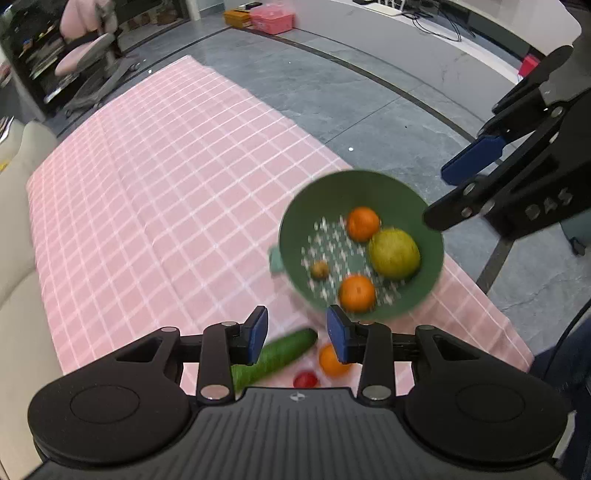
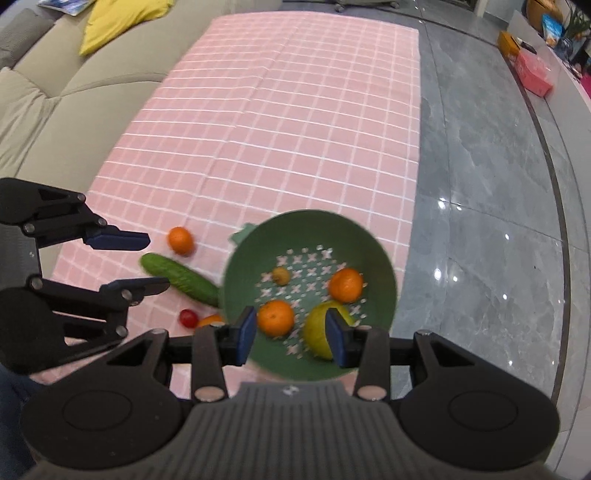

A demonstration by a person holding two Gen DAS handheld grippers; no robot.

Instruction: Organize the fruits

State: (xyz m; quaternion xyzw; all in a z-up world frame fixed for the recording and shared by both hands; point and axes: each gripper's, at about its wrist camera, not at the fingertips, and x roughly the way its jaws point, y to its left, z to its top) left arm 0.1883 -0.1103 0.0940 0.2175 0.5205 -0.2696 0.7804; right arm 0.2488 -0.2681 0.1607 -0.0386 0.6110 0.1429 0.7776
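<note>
A green colander bowl (image 1: 325,295) (image 2: 255,254) sits on the pink checked tablecloth (image 1: 166,184) near its right edge. It holds two oranges (image 1: 363,223) (image 2: 346,284), a yellow-green pear-like fruit (image 1: 394,253) (image 2: 317,328) and a small brown fruit (image 1: 319,269) (image 2: 281,275). On the cloth beside it lie a cucumber (image 1: 275,356) (image 2: 181,278), an orange (image 1: 330,360) (image 2: 180,240) and a red cherry tomato (image 1: 306,379) (image 2: 188,317). My left gripper (image 1: 297,334) (image 2: 147,260) is open and empty above the cucumber. My right gripper (image 2: 291,338) (image 1: 443,195) is open and empty over the bowl's near side.
A beige sofa (image 2: 55,92) with a yellow cushion (image 2: 118,18) runs along the table's left side. Grey tiled floor (image 2: 480,221) lies to the right of the table. An office chair (image 1: 88,55) and pink and orange boxes (image 1: 271,18) stand far off.
</note>
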